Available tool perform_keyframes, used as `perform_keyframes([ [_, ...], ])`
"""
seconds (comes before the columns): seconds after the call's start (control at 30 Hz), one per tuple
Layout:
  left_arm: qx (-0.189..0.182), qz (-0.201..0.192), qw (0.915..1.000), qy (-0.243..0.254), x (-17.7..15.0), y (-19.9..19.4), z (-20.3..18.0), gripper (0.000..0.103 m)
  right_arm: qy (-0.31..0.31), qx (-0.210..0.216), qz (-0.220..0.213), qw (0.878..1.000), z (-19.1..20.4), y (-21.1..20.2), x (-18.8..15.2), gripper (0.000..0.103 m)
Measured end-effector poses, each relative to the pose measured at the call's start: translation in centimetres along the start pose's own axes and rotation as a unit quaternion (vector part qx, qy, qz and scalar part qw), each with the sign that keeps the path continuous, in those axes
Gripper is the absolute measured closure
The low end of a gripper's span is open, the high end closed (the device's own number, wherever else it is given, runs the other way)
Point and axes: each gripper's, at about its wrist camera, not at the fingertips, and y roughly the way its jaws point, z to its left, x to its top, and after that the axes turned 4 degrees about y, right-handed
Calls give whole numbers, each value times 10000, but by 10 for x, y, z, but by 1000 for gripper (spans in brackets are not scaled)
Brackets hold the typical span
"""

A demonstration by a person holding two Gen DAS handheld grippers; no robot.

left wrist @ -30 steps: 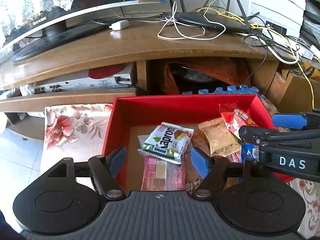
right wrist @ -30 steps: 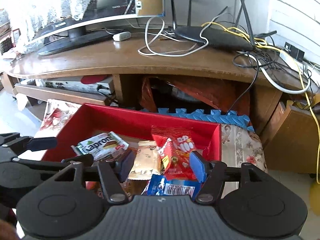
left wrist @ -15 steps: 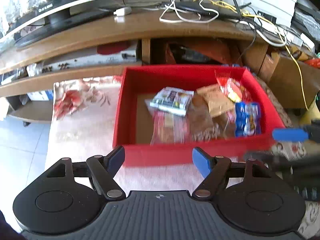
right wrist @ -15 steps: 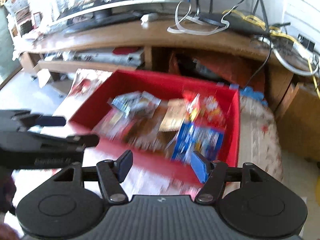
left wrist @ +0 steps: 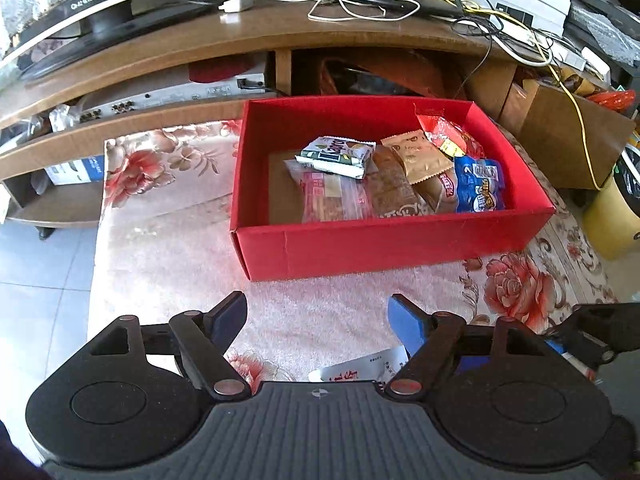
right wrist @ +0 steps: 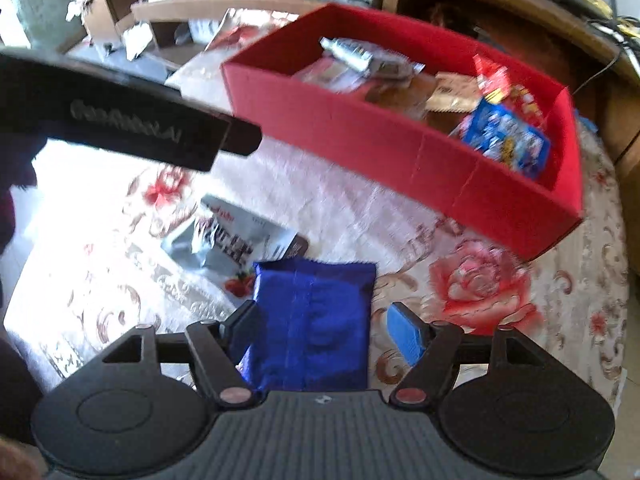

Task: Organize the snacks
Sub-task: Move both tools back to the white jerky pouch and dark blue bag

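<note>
Blue packet [right wrist: 316, 320] lies lengthwise toward box [right wrist: 400, 152].

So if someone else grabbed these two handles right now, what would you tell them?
Left gripper: open, empty, above the floral cloth in front of the red box.
Right gripper: open, the blue packet lies between its fingers, not clamped.
Done: several snacks lie in the box.
Left: the blue packet and the silver packet beside it remain on the cloth. Probably close on the blue one and carry it to the box.
</note>
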Motion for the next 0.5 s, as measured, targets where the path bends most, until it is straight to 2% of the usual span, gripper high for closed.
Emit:
perform_keyframes([
  [0.17,-115,32,9999,41,0,2,3,19,-226,-78,259,9994,10,20,-4,23],
  [0.27,-211,57,9997,103,-2,3,5,19,-111,130,336,9993,10,24,-5,1],
  [0.37,-329,98,9990,272,-4,4,3,18,-362,21,374,9986,17,27,-10,1],
  [0.47,-440,193,9972,571,-7,8,-4,18,-349,86,340,9988,15,25,-13,1],
  [0.5,-520,240,9962,649,-8,9,-5,18,-320,92,337,9989,13,22,-14,8],
])
